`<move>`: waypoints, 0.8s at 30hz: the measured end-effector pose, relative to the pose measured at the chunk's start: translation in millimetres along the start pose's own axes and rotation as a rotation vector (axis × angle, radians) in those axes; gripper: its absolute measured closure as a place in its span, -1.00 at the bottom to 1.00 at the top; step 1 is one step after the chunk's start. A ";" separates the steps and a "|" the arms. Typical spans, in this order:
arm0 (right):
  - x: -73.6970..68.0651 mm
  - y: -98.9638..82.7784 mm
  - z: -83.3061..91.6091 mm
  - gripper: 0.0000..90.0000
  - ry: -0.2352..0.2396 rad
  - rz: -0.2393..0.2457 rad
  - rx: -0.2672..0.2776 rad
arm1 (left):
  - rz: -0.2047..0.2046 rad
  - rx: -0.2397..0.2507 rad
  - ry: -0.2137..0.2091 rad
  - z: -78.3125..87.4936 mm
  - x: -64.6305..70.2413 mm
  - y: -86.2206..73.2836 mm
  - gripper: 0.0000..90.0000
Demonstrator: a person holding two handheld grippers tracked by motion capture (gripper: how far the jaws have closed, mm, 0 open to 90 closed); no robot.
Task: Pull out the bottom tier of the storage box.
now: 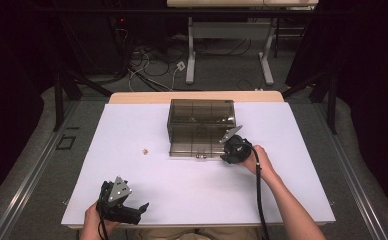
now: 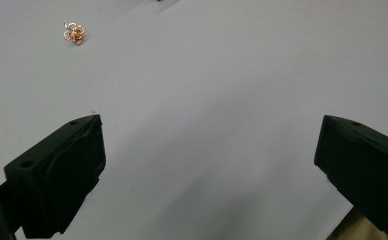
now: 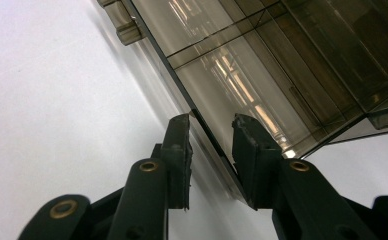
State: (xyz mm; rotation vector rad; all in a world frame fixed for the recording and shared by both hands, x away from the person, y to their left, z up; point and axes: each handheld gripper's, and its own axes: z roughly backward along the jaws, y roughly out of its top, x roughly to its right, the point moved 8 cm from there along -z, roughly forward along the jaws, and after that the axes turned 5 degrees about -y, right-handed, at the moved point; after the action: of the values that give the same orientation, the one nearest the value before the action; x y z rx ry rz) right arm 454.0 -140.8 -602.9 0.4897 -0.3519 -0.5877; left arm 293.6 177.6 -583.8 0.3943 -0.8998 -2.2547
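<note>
Right gripper point(image 3: 212, 125) has its fingers pinching the thin front edge of the smoky plastic box point(image 1: 201, 127), mid-frame on the worktop point(image 1: 282, 200). Risk: that slick edge slips out. Left gripper point(image 1: 119, 202), lower left, gapes empty.

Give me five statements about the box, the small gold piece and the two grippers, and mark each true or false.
1. The right gripper has its fingers on either side of the front edge of the smoky clear box. True.
2. The left gripper holds the small gold wire piece. False: its fingers stand wide apart with nothing between them, and the piece lies on the white table farther off.
3. The box is divided into compartments. True.
4. The gold wire piece lies inside the box. False: it lies on the table to the left of the box in the high view.
5. The box is bright red and opaque. False: it is see-through, brownish grey.
</note>
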 end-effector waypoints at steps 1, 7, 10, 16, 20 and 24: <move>-0.2 -0.1 0.0 0.53 0.003 0.004 0.000 | 0.000 0.000 -0.001 0.0 0.0 0.0 -1.00; -1.0 -0.6 0.7 0.54 0.013 0.021 -0.008 | 0.001 0.003 0.004 -0.1 0.0 0.1 -1.00; -1.5 -1.1 1.4 0.55 0.019 0.020 -0.014 | 0.000 0.001 0.000 0.1 0.1 0.1 -1.00; -3.2 -2.1 2.6 0.56 0.028 0.028 -0.025 | -0.001 0.000 -0.001 0.3 0.2 0.0 -1.00; -3.7 -2.6 3.2 0.56 0.035 0.032 -0.031 | 0.000 -0.001 -0.002 0.3 0.1 -0.1 -1.00; -4.7 -3.0 3.7 0.56 0.049 0.040 -0.031 | -0.001 -0.001 -0.001 0.3 0.0 -0.1 -1.00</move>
State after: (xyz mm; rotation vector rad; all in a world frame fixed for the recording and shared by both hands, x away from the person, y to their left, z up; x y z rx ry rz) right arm 447.4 -141.4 -602.2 0.4652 -0.3048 -0.5411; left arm 293.4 177.8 -583.6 0.3928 -0.8992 -2.2563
